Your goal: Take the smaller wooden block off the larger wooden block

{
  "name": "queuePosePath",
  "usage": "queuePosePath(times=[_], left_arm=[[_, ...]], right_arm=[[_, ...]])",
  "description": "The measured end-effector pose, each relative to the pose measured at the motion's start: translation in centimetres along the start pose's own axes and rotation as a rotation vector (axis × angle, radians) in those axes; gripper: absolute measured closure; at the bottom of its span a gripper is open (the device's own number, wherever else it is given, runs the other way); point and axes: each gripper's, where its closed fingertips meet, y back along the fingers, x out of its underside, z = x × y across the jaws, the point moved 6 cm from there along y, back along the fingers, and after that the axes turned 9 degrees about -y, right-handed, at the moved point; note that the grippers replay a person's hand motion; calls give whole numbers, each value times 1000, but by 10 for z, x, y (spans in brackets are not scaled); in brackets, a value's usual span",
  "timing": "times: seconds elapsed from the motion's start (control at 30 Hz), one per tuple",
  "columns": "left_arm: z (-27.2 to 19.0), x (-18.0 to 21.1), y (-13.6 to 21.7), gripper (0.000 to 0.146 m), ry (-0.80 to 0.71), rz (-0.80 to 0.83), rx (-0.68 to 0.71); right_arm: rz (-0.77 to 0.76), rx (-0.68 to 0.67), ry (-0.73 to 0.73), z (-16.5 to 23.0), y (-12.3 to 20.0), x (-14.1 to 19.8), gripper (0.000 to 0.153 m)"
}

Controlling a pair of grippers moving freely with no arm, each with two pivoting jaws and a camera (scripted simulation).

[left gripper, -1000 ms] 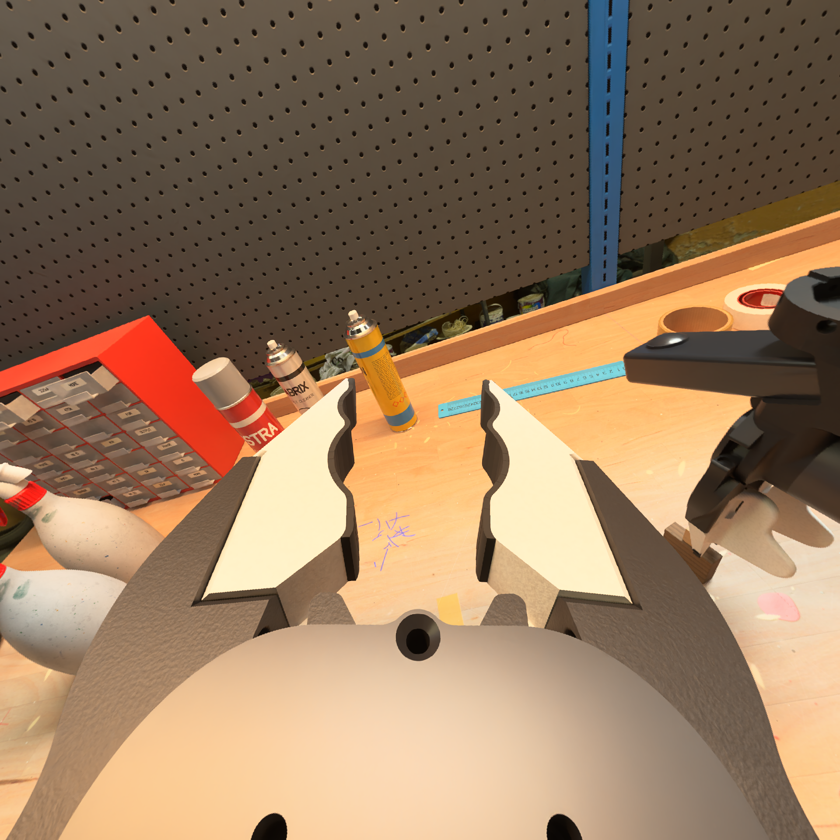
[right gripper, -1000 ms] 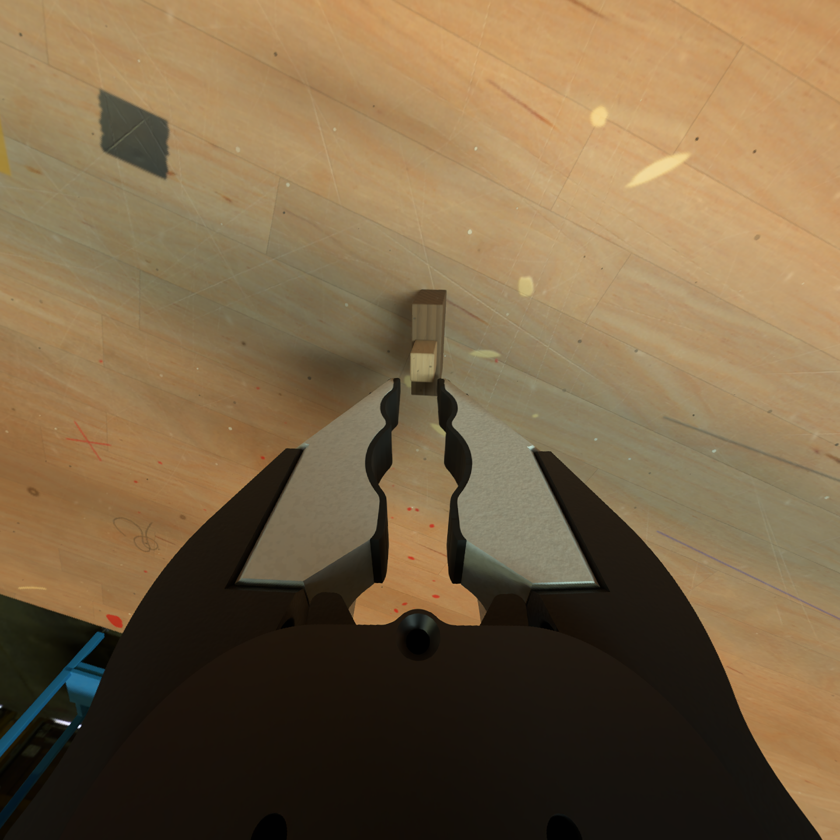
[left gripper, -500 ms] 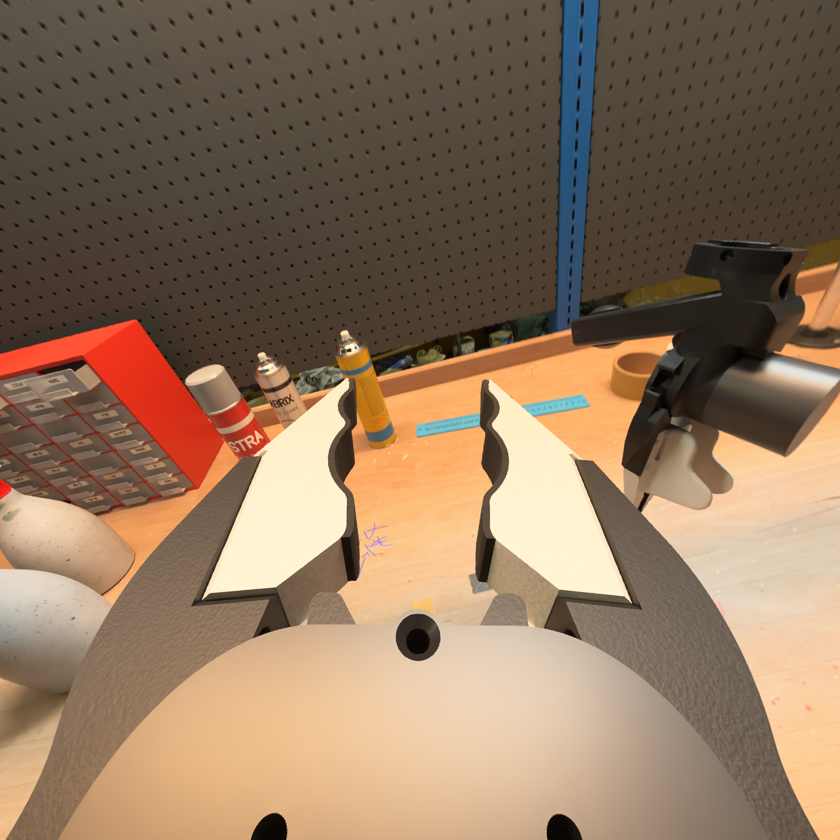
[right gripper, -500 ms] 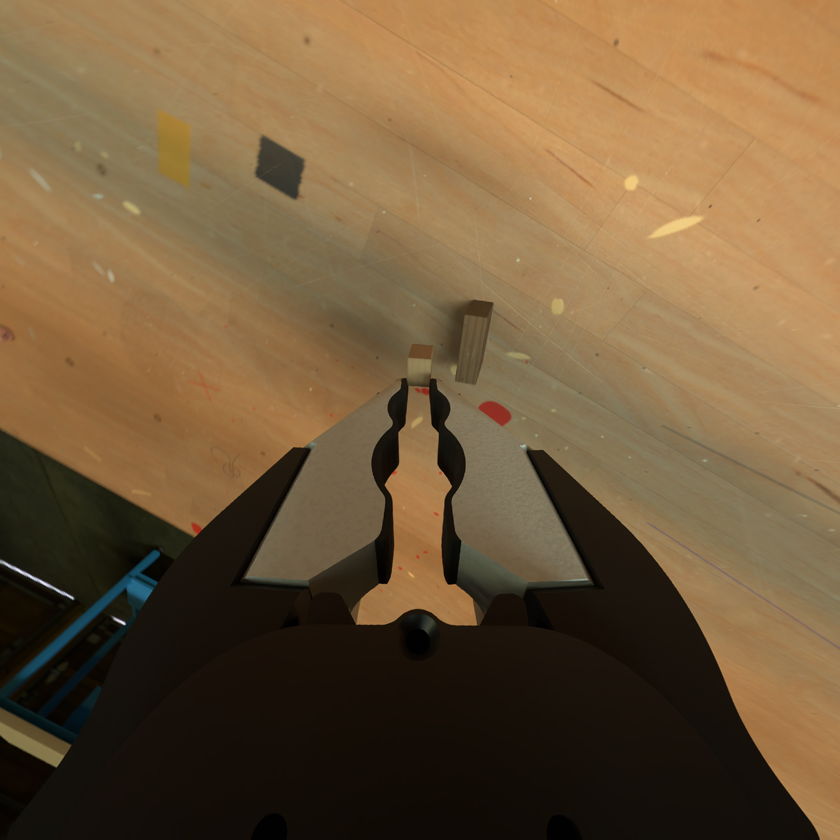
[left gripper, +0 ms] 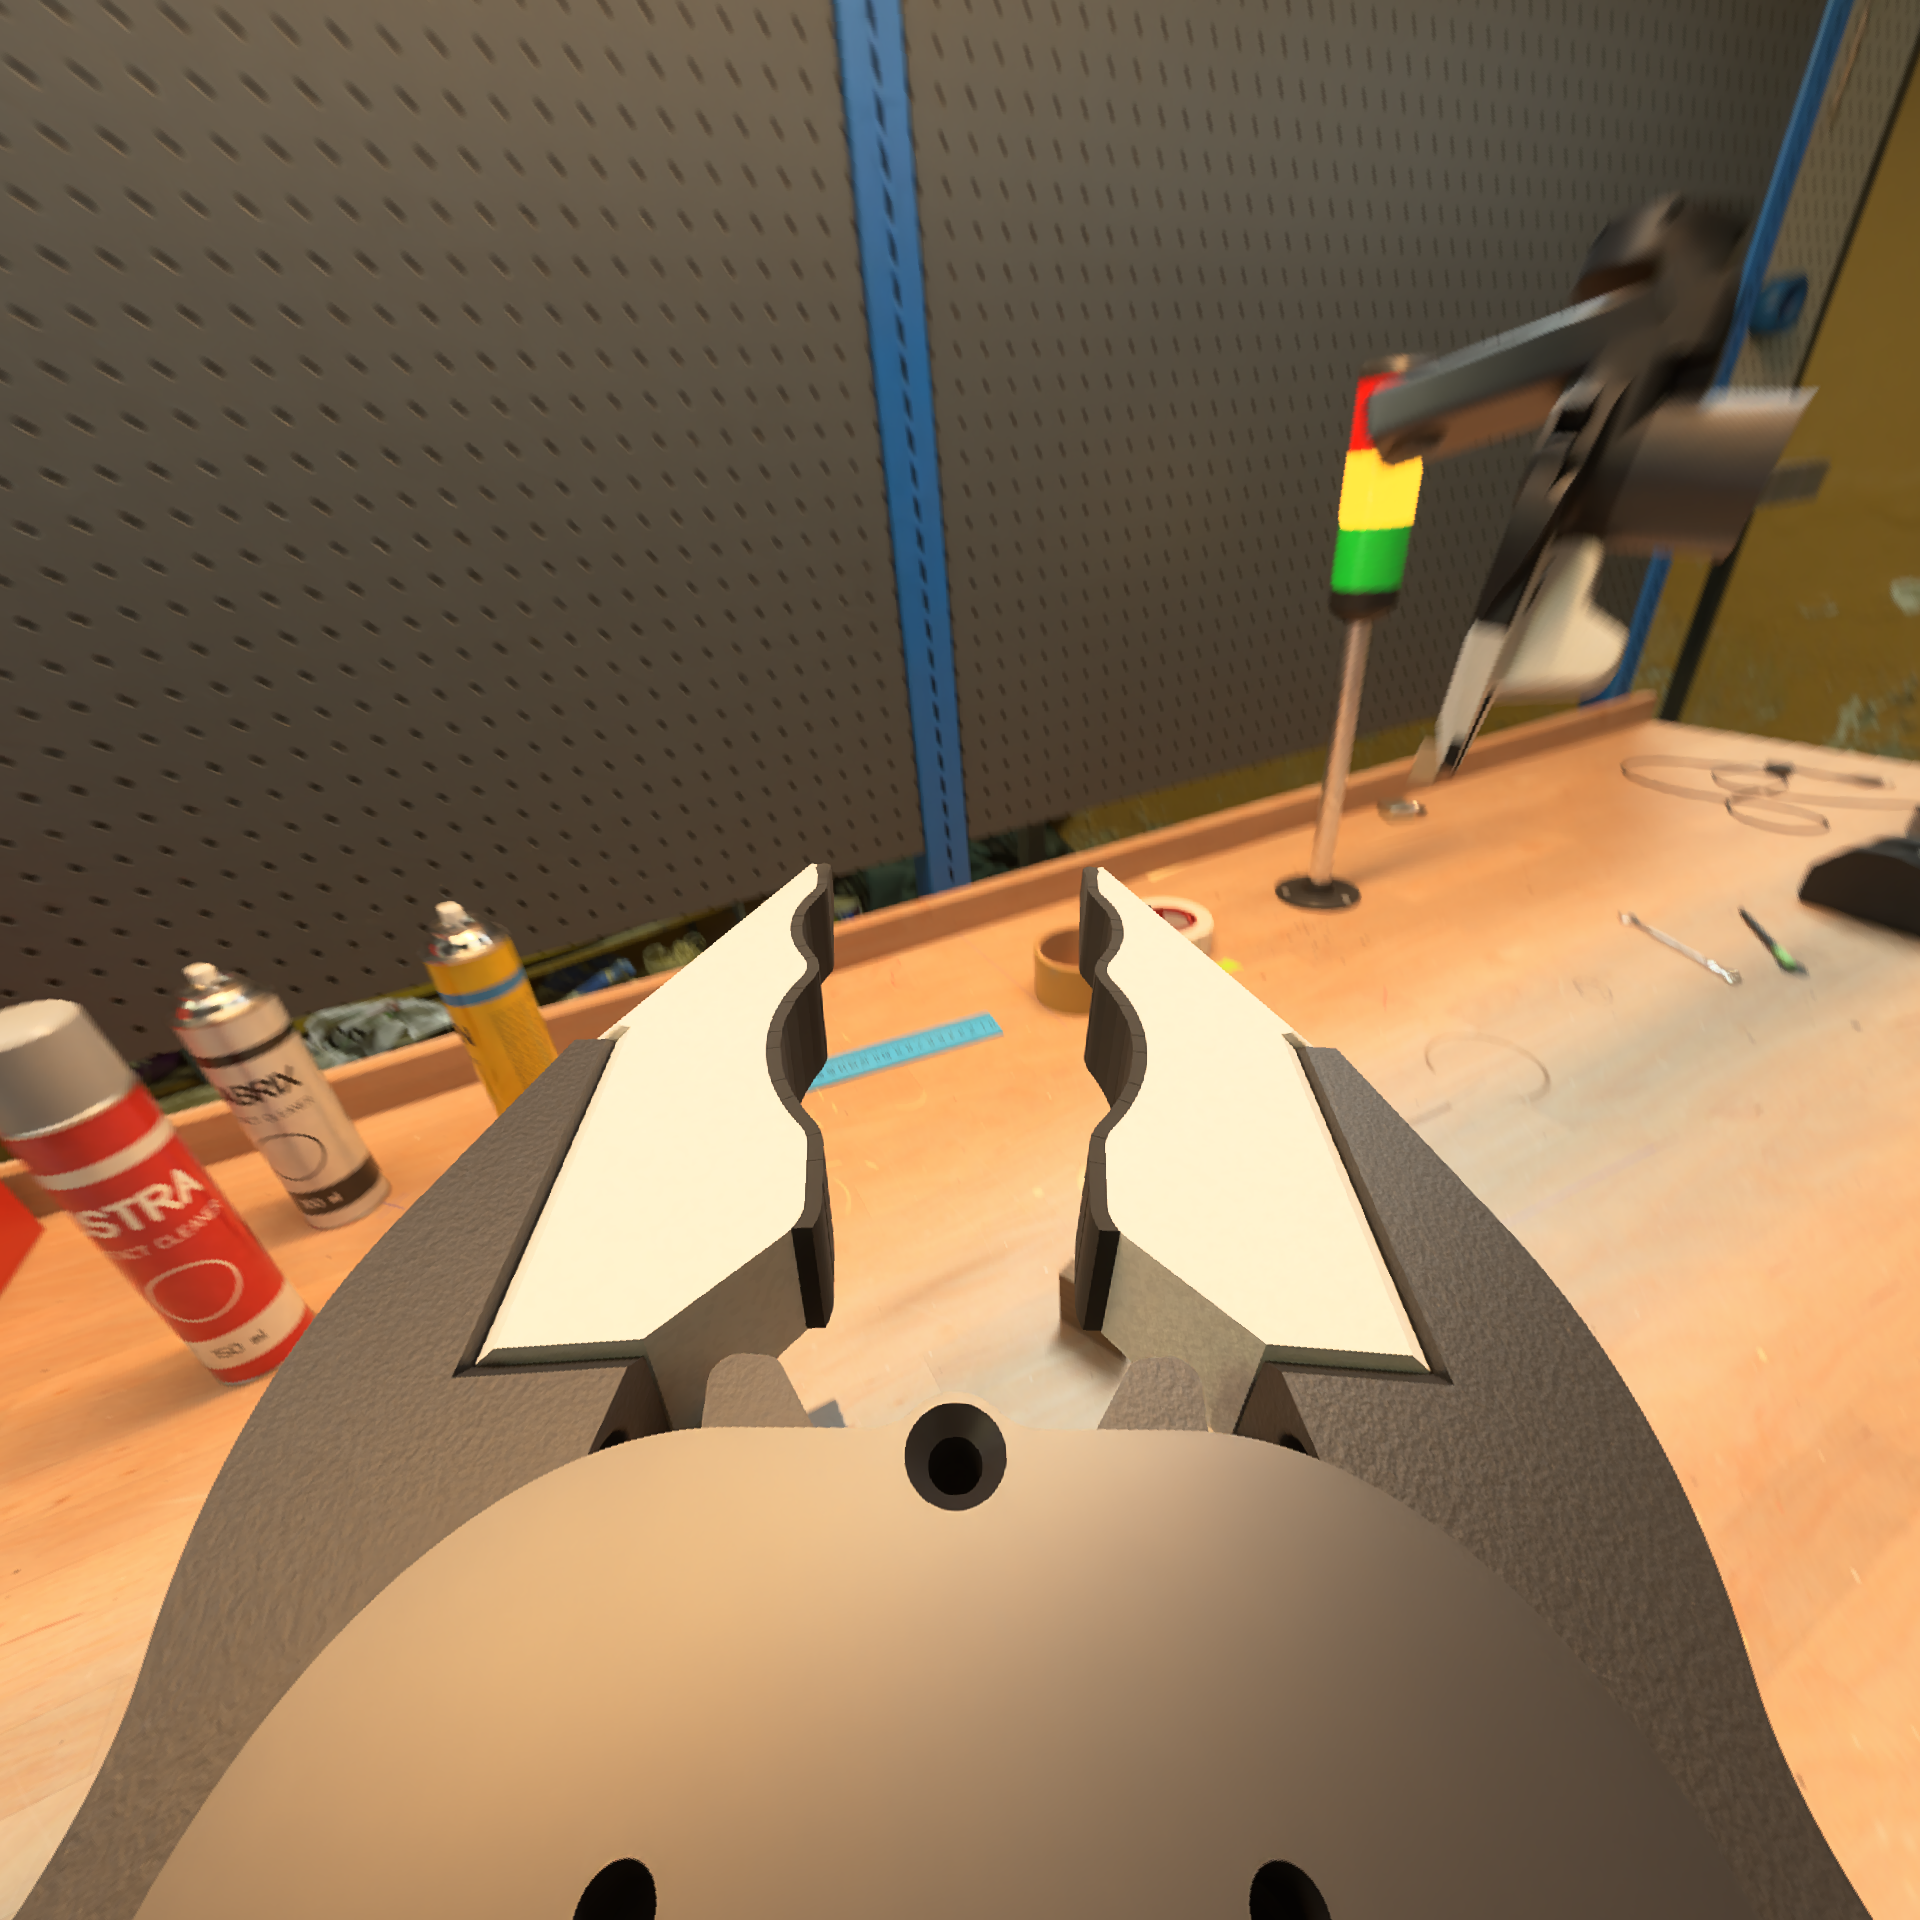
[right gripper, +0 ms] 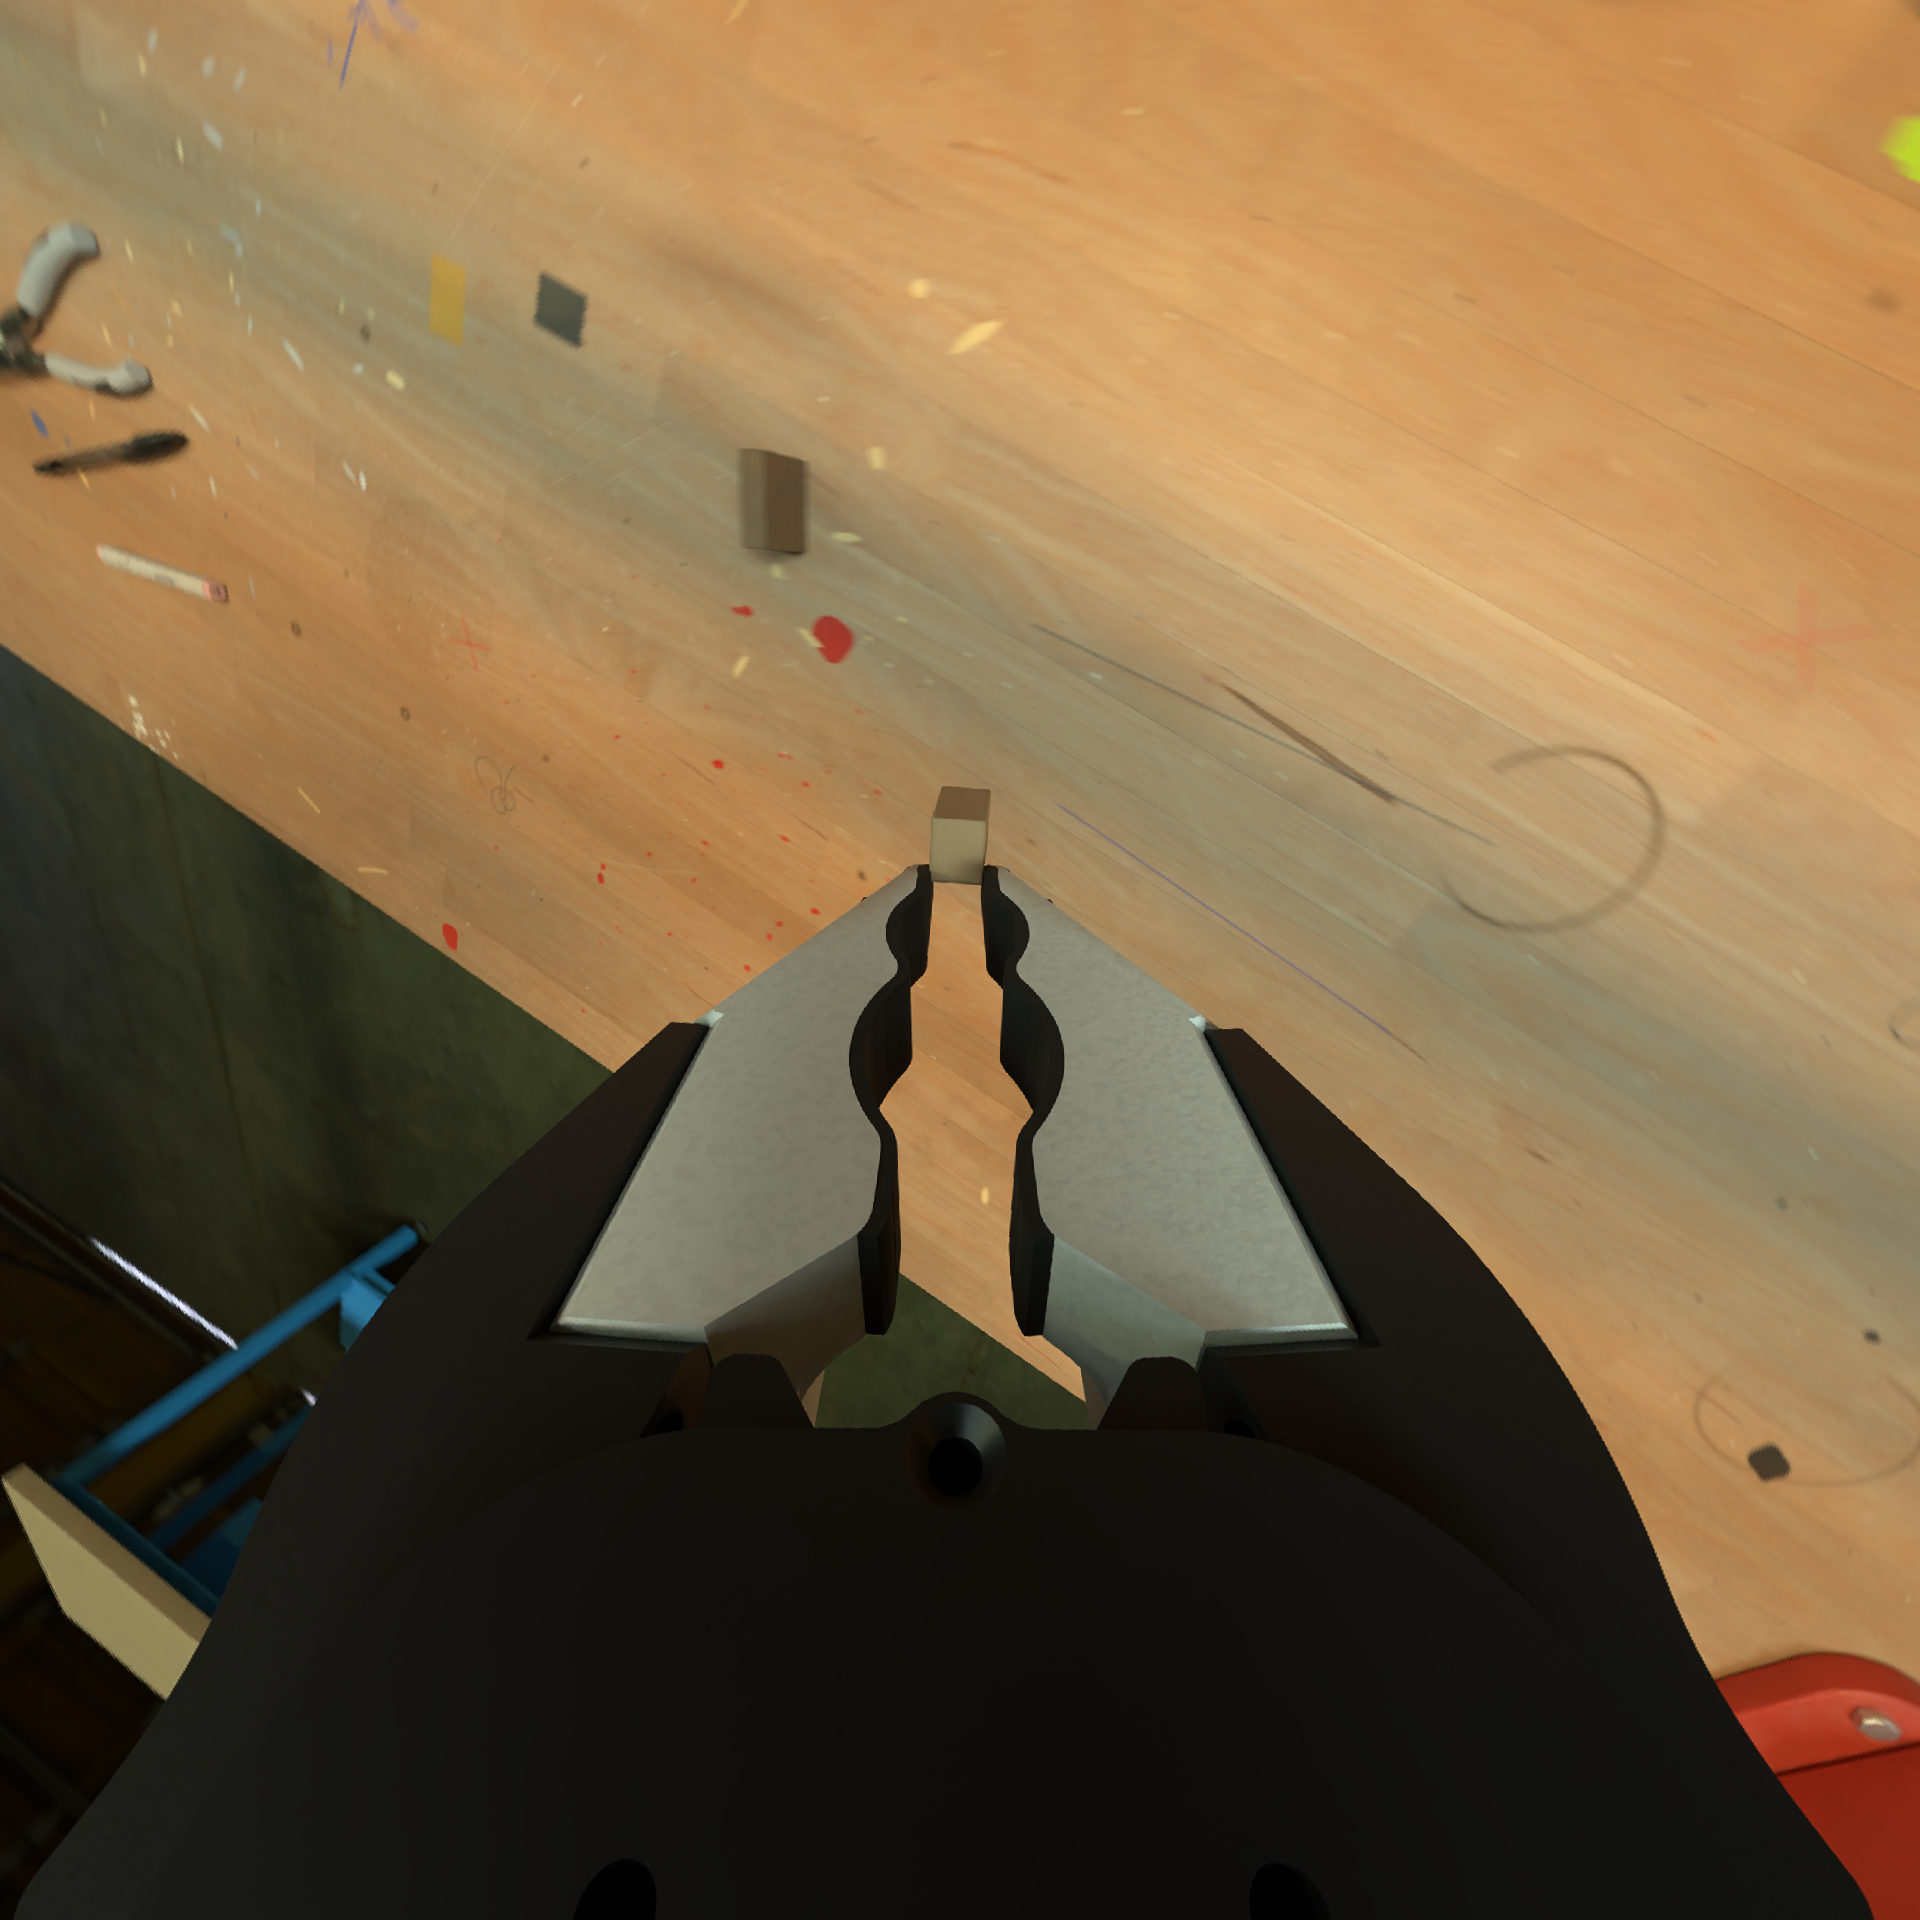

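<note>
Pinched at the tips of the right gripper point(right gripper: 957, 871), the small pale wooden cube point(right gripper: 959, 834) sits clamped between both fingers, held above the scuffed wooden workbench point(right gripper: 1351, 416). Up and to the left in the right wrist view, well apart, the larger darker wooden block point(right gripper: 772, 501) lies on the bench by itself. Over in its own view, the left gripper point(left gripper: 954, 899) holds nothing, its cream-faced fingers point(left gripper: 686, 1122) spread wide, pointing toward a blue ruler point(left gripper: 906, 1047) and spray cans point(left gripper: 145, 1195).
</note>
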Motion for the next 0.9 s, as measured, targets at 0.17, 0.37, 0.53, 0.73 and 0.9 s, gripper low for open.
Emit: queuePosePath(times=[0.17,0.37,0.53,0.73,0.9], left_arm=[[-14,25,-45,95,-12,125,63],[-39,85,-114,91,171,322,273],[-75,135,-161,89,444,420,562],[-80,163,-174,90,383,499,494],[-84,177,-177,81,340,577,452]], right_arm=[[-110,21,-129,-101,49,40,144],[-170,67,-273,-208,37,74,144],[-200,99,-345,-276,-6,84,144],[-183,164,-367,-321,-67,76,144],[-153,109,-377,-339,-103,63,144]])
